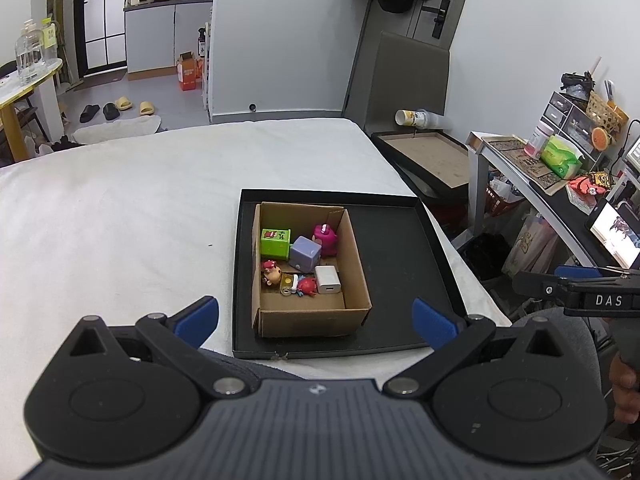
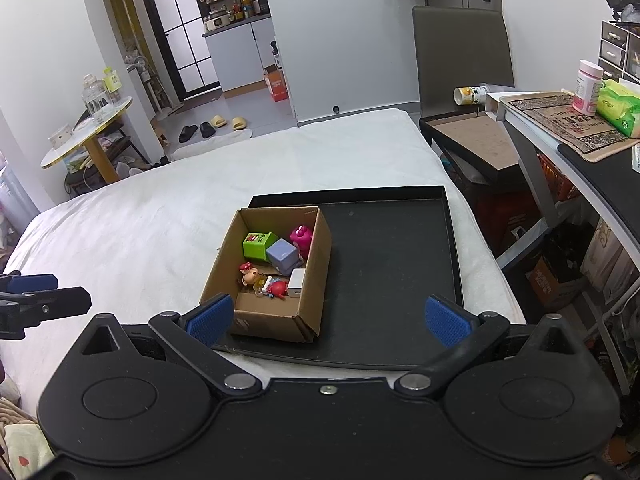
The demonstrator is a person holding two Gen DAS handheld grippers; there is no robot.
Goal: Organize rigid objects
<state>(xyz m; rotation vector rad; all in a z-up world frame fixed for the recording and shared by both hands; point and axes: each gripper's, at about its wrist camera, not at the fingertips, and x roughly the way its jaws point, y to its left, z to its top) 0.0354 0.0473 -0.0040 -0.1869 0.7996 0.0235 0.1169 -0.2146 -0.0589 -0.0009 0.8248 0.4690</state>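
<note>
Right now both tongs are hovering low at the near edge of the bed (image 1: 120, 200), each spread wide and gripping nothing. The left tongs (image 1: 316, 320) are facing the cardboard box (image 1: 312, 320) almost head-on, while the right tongs (image 2: 328, 320) are looking at it from slightly to the right, with bare tray floor lying beyond them.

The box is sitting in the left half of the black tray (image 2: 392, 272), which is probably giving it a flat, firm base on the soft white bedding. Inside it the small rigid things are lying together: a green cube (image 1: 275, 242), a lilac cube (image 1: 305, 254), a magenta toy (image 1: 325, 237), a white charger (image 1: 328, 279), and two little figures (image 1: 288, 278) near the front wall. Nothing is showing loose on the tray or the bedding.

Judging by that, the gathering seems finished or nearly so, and the tongs are likely hanging back, spread, because no item is waiting outside the box.
</note>
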